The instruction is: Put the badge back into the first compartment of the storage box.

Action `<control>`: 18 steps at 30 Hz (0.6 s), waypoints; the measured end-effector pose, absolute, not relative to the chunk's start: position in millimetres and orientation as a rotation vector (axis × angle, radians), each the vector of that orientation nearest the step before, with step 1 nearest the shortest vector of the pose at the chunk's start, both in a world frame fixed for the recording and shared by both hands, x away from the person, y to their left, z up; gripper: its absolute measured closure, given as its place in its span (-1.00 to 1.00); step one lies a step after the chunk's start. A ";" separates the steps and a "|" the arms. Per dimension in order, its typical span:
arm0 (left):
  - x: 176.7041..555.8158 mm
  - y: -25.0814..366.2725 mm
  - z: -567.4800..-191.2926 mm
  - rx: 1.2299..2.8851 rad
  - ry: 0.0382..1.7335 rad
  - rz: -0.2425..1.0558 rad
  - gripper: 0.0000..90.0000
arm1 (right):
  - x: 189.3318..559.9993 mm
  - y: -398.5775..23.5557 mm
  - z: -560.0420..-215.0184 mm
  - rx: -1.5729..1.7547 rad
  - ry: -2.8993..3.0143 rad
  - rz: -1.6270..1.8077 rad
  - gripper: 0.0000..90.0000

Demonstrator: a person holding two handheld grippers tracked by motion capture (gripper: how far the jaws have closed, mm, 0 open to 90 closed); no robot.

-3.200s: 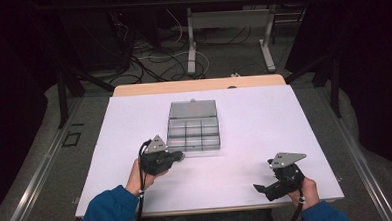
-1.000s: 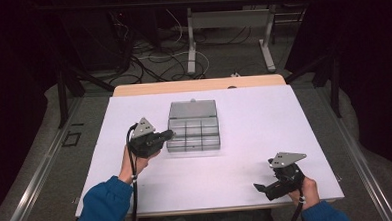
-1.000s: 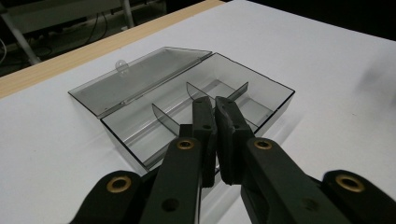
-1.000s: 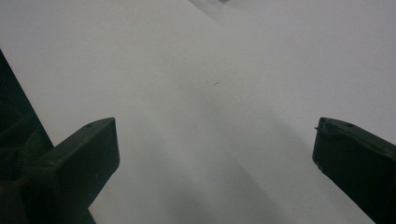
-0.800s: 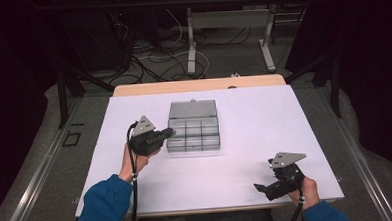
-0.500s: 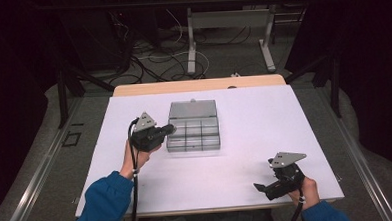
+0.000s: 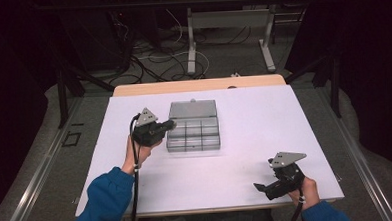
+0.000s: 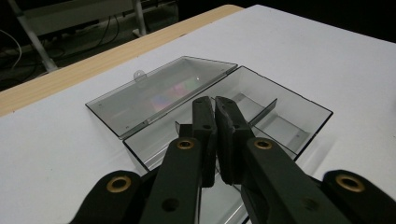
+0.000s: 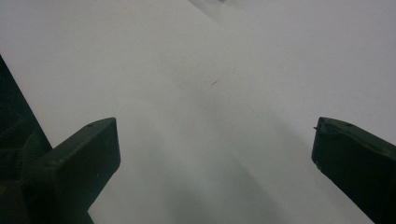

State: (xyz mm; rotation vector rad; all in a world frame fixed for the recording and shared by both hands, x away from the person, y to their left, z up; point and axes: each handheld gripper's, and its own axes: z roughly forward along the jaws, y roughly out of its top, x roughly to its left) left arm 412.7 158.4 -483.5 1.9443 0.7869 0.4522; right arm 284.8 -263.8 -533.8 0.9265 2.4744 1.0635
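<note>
A clear plastic compartment box (image 7: pixel 193 134) lies open in the middle of the white table, its lid (image 7: pixel 192 109) folded flat toward the far side. My left gripper (image 7: pixel 170 124) hovers at the box's left edge, jaws shut with nothing between them. In the left gripper view the shut gripper (image 8: pixel 215 103) points over the box (image 8: pixel 280 114) and its lid (image 8: pixel 161 95); the compartments look empty. My right gripper (image 7: pixel 260 188) rests near the front right of the table, away from the box. In the right gripper view its jaws stand wide apart over bare table, and the gripper (image 9: pixel 215 144) holds nothing.
The white table top (image 7: pixel 264 117) has a wooden strip (image 7: pixel 198 85) along its far edge. Beyond it stand a desk frame and loose cables (image 7: pixel 156 47) on the floor. Blue sleeves (image 7: pixel 105 202) enter from the bottom.
My left gripper has moved toward the far right, up to the left edge of the box, staying shut. The right gripper has kept still.
</note>
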 end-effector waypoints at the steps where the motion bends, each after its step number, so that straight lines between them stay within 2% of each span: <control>1: 414.0 158.3 -483.7 1.942 0.788 0.452 0.95 | 284.8 -263.8 -533.8 0.925 2.475 1.064 -0.98; 18: 433.7 153.0 -491.8 1.953 0.815 0.462 0.95 | 284.8 -263.6 -534.1 0.929 2.475 1.059 -0.98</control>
